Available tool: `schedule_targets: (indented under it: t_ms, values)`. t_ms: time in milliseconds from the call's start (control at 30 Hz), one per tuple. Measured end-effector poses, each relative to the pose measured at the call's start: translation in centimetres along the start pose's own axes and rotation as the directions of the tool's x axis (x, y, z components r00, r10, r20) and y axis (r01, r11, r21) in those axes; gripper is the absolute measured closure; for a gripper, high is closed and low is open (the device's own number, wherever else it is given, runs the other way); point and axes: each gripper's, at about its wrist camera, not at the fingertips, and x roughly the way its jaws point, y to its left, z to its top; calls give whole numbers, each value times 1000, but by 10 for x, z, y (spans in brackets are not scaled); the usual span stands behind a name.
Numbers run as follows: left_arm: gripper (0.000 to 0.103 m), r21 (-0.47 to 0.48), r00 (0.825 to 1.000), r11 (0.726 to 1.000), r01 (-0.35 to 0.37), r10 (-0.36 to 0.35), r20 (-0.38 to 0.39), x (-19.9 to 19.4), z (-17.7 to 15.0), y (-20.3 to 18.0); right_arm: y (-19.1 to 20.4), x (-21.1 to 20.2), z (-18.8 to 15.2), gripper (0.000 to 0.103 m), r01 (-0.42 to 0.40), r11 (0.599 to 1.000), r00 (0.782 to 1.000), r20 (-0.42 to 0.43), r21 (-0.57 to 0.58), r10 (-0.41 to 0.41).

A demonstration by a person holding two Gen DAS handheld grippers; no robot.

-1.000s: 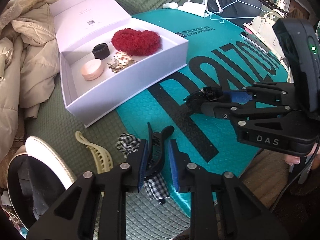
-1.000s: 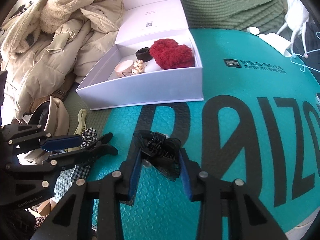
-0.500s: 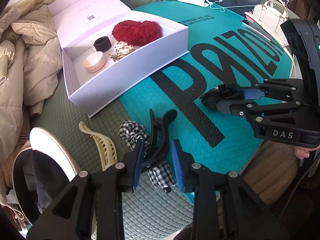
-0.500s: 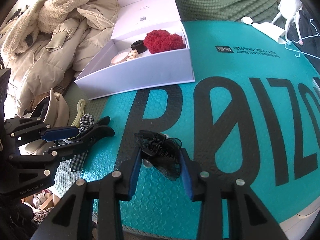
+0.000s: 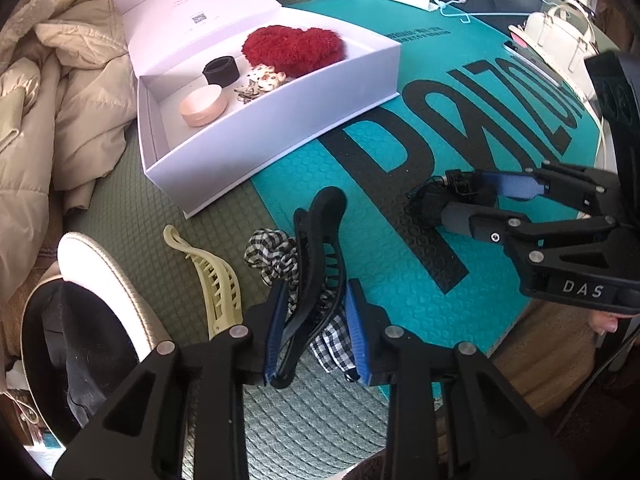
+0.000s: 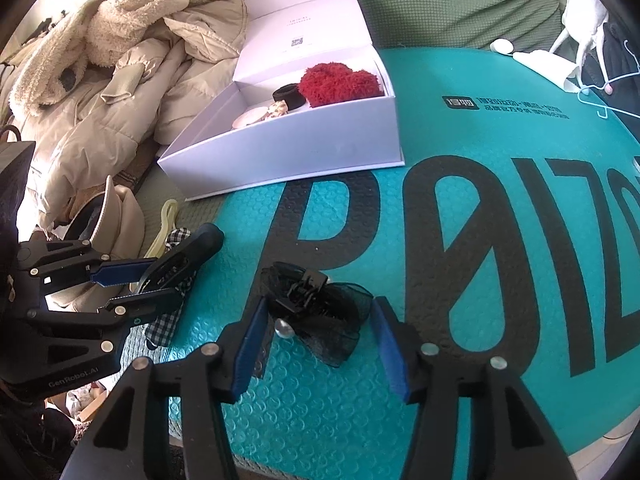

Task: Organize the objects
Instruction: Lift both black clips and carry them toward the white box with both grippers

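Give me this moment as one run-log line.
left hand-held gripper: shut on black claw clip | right hand-held gripper: jaws opening, black mesh hair clip between, on teal mat | white box: open

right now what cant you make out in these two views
- Print on the box lid: too small to read, both views.
- Checked scrunchie: partly hidden by the black hair claw, left wrist view.
- Pink round case: mostly hidden by the box wall, right wrist view.
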Motion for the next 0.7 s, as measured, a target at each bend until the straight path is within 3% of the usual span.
schedule_targets:
  t_ms: [100, 200, 433, 700]
  values:
    - [80, -15, 1000, 1000, -11, 11, 9, -6, 2, 2, -2, -1, 0, 63, 23, 1000, 1000, 12, 10, -23]
    - [82, -45, 1000, 999, 26, -25, 11, -11, 5, 5, -6, -2, 0, 66, 13, 1000, 1000, 20, 26, -13]
    - [82, -59, 997, 996, 71, -70, 25, -15, 9, -1, -10, -7, -2, 66, -4, 999, 999, 34, 50, 2]
    - [82, 1, 992, 993, 118, -118, 52, -9, 28, -29, -20, -16, -5, 66, 23, 995, 998, 61, 99, -29]
